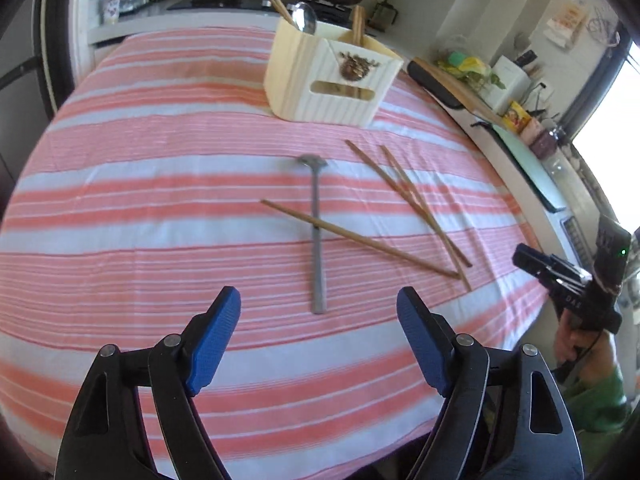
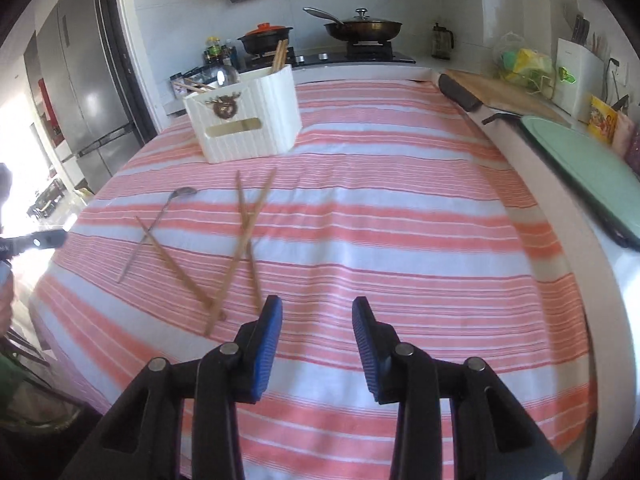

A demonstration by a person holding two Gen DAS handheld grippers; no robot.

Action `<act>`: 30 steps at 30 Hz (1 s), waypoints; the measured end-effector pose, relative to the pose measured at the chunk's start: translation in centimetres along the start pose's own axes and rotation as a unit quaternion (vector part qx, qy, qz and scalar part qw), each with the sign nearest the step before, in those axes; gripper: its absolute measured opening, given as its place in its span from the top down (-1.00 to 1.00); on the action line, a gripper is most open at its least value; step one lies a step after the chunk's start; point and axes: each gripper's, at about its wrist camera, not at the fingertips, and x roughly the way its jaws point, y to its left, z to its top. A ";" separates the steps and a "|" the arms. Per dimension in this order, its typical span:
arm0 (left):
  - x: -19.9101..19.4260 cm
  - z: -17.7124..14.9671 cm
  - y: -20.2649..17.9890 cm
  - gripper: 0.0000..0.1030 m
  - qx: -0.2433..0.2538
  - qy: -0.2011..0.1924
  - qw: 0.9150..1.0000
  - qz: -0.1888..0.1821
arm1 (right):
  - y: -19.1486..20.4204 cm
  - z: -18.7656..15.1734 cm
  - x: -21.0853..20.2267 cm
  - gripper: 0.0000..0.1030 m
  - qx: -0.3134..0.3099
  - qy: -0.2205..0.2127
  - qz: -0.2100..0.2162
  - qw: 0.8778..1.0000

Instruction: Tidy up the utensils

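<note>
Only the right wrist view shows the fridge (image 2: 92, 80) at ten o'clock. On the striped cloth (image 1: 160, 200) lie three chopsticks (image 1: 360, 236) and one spoon (image 1: 317, 232) — one chopstick crosses the spoon. The white box (image 1: 332, 76) at twelve o'clock holds chopsticks and a spoon. Left gripper (image 1: 319, 300) and right gripper (image 2: 317, 308) — jaws spread, holding nothing.

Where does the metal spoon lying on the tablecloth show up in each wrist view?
Left wrist: the spoon lies centre frame, just beyond the open left gripper, a chopstick across its handle.
Right wrist: the spoon lies left of centre, far left of the open right gripper.
Shared landmark: the white utensil box.
</note>
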 end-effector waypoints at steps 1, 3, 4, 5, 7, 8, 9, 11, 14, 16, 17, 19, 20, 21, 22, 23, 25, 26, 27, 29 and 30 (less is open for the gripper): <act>0.4 -0.2 -0.4 -0.57 -0.003 -0.001 1.000 -0.003 | 1.1 0.2 0.4 0.28 -0.003 0.004 0.016 1.000; 1.1 -0.7 -0.5 -0.57 -0.015 -0.001 1.000 -0.001 | 3.7 0.2 1.3 0.28 -0.029 0.016 0.055 0.998; 1.3 -0.9 -0.4 -0.57 -0.021 0.000 1.000 -0.001 | 5.3 0.2 1.9 0.28 -0.055 0.025 0.070 0.996; 1.5 -1.1 -0.3 -0.55 -0.024 0.002 1.000 0.002 | 6.9 0.3 2.5 0.28 -0.085 0.032 0.077 0.993; 1.9 -1.6 -0.1 -0.53 -0.020 0.004 1.000 0.020 | 9.7 0.4 4.0 0.29 -0.144 0.041 0.070 0.986; 2.2 -1.9 0.0 -0.50 -0.015 0.006 0.999 0.031 | 10.7 0.6 4.9 0.29 -0.169 0.048 0.059 0.983; 2.4 -2.1 0.0 -0.46 -0.008 0.008 0.999 0.043 | 11.5 0.8 5.9 0.29 -0.190 0.052 0.049 0.979; 2.5 -2.6 0.1 -0.43 0.001 0.009 0.998 0.059 | 12.6 1.4 8.1 0.29 -0.223 0.065 0.038 0.972; 1.9 -3.2 0.9 -0.43 -0.013 0.004 0.998 0.054 | 13.3 1.9 11.1 0.29 -0.245 0.099 0.024 0.964; 1.7 -3.3 1.4 -0.43 -0.018 0.001 0.998 0.058 | 12.6 2.6 11.5 0.68 -0.204 0.101 0.045 0.973; 1.7 -3.3 1.5 -0.43 -0.016 -0.001 0.998 0.064 | 12.2 2.9 11.5 0.70 -0.175 0.108 0.054 0.977; 1.8 -3.0 1.5 -0.43 -0.009 -0.004 0.997 0.073 | 10.8 3.3 11.0 0.86 -0.116 0.102 0.065 0.986; 1.9 -2.8 1.3 -0.43 -0.004 -0.006 0.997 0.075 | 10.0 3.3 10.7 0.86 -0.080 0.099 0.069 0.989; 2.1 -2.5 1.0 -0.43 0.003 -0.007 0.997 0.078 | 8.7 3.2 10.4 0.86 -0.032 0.097 0.082 0.991; 2.6 -2.1 0.6 -0.43 0.013 -0.009 0.996 0.083 | 7.4 3.0 10.1 0.86 0.020 0.093 0.100 0.990; 3.1 -1.7 0.2 -0.43 0.022 -0.010 0.996 0.088 | 6.0 2.6 9.8 0.86 0.076 0.090 0.124 0.985; 4.7 -0.8 -0.7 -0.43 0.036 -0.008 0.995 0.098 | 3.8 1.8 9.7 0.86 0.155 0.090 0.152 0.972; 5.5 -0.4 -1.2 -0.44 0.043 -0.007 0.994 0.103 | 3.1 1.4 9.7 0.86 0.175 0.091 0.156 0.968; 6.3 0.0 -1.6 -0.44 0.052 -0.005 0.992 0.111 | 2.7 1.0 9.7 0.86 0.184 0.091 0.154 0.966; 8.0 0.6 -2.4 -0.44 0.076 -0.001 0.986 0.145 | 2.5 0.4 9.5 0.83 0.183 0.090 0.132 0.970; 8.6 0.7 -2.6 -0.31 0.085 0.000 0.983 0.163 | 2.4 -0.1 9.3 0.80 0.184 0.088 0.125 0.971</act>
